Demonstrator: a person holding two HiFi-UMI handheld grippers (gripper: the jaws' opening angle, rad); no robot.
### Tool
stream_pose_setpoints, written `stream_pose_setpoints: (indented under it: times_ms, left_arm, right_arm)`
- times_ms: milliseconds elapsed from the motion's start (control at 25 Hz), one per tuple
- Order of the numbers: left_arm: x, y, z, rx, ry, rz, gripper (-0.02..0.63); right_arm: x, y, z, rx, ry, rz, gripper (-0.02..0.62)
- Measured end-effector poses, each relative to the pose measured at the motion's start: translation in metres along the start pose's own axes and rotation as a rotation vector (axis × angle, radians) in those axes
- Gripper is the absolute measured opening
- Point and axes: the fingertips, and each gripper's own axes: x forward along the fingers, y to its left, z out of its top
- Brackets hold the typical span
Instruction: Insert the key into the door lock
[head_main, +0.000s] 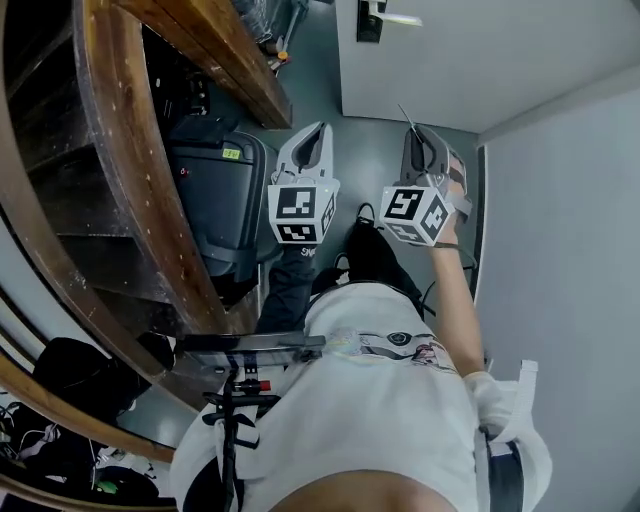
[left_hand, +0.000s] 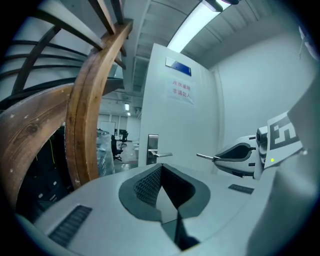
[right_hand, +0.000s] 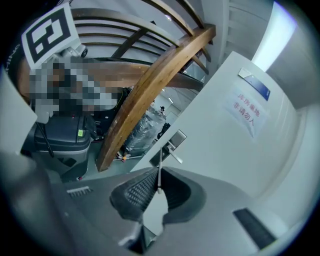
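A white door (head_main: 470, 50) stands ahead, with a metal lock plate and lever handle (head_main: 385, 18) on its left side. My right gripper (head_main: 415, 135) is shut on a thin metal key (head_main: 406, 117) that points toward the door from well short of it. In the right gripper view the key (right_hand: 159, 170) rises from the gripper (right_hand: 159, 187), and its tip lines up near the lock plate (right_hand: 172, 142). My left gripper (head_main: 322, 128) is beside it on the left, shut and holding nothing. The left gripper view shows the handle (left_hand: 159, 154) and the key (left_hand: 205, 157) apart.
A curved wooden stair rail (head_main: 130, 170) runs along the left, with a black case (head_main: 215, 190) on the floor beneath it. A white wall (head_main: 570, 250) closes the right side. A printed sign (left_hand: 181, 89) hangs on the door. The person's legs are below the grippers.
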Motion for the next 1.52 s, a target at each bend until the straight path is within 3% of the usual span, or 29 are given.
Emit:
stream_pose_setpoints:
  times_ms: [360,600,760,960,1200,1520]
  left_arm:
    - [0.095,0.019,0.001,0.028,0.016,0.050,0.002]
    - [0.129,0.039,-0.018,0.046,0.047,0.082,0.002]
    - [0.148,0.051,-0.035,0.066,0.070,0.063,0.002]
    - [0.173,0.070,-0.061,0.070,0.083,0.028,0.002]
    - [0.181,0.088,-0.094,0.076,0.081,-0.004,0.002]
    - [0.188,0.108,-0.128,0.054,0.106,-0.024,0.002]
  right_arm:
    - [0.110,-0.025,-0.003,-0.199,0.001,-0.046,0.028]
    - [0.169,-0.025,-0.007,-0.292,0.013,-0.056,0.028]
    - [0.205,-0.018,-0.014,-0.342,0.030,-0.062,0.028]
    - [0.251,-0.016,-0.016,-0.388,0.053,-0.129,0.028]
    - [0.299,-0.012,-0.014,-0.432,0.095,-0.201,0.028]
    - [0.341,-0.010,-0.011,-0.505,0.152,-0.235,0.028]
